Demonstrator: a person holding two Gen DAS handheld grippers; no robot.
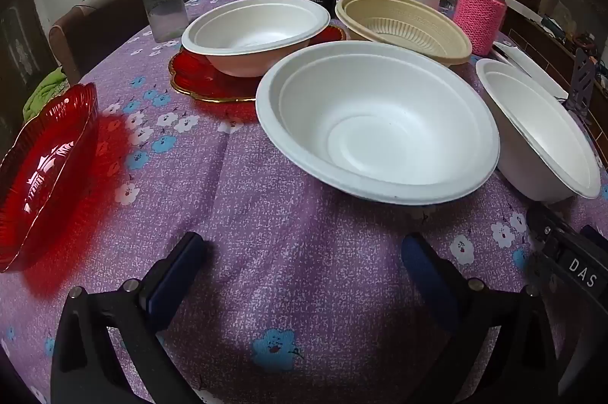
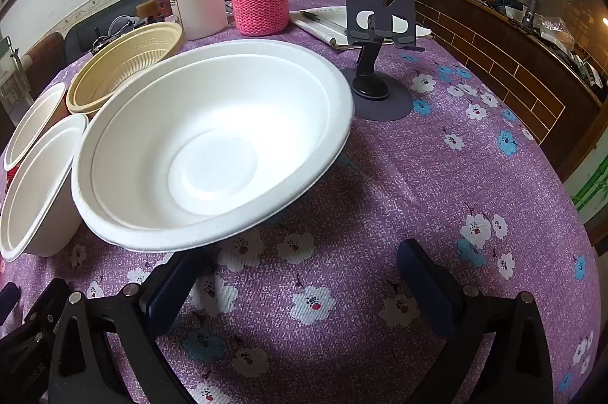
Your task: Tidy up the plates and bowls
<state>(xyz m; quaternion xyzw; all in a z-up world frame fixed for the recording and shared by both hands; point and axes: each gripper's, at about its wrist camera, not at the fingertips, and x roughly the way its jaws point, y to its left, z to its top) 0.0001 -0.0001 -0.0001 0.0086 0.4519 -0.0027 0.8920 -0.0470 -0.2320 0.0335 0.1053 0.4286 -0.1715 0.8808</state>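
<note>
Task barely begun: bowls (image 1: pixel 380 123) sit separately, unstacked, mid-table (image 1: pixel 285 233); red plates (image 1: pixel 41 172) lie left. Left gripper (image 1: pixel 304 263) and right gripper (image 2: pixel 300 271) are held open, empty, near edge.

Plenty of bare purple cloth on the bench (image 1: pixel 266 252) right in front of the left tool (image 1: pixel 304 252), so that side is easy going. Straight ahead the big white bowl (image 1: pixel 380 123) blocks the middle, with a smaller white bowl (image 1: pixel 543 138) just beside it on the right. A red dish (image 1: pixel 45 172) crowds the left edge. From the right tool (image 2: pixel 300 263), the open lane runs right of the bowl, until the phone stand (image 2: pixel 380 35).
</note>
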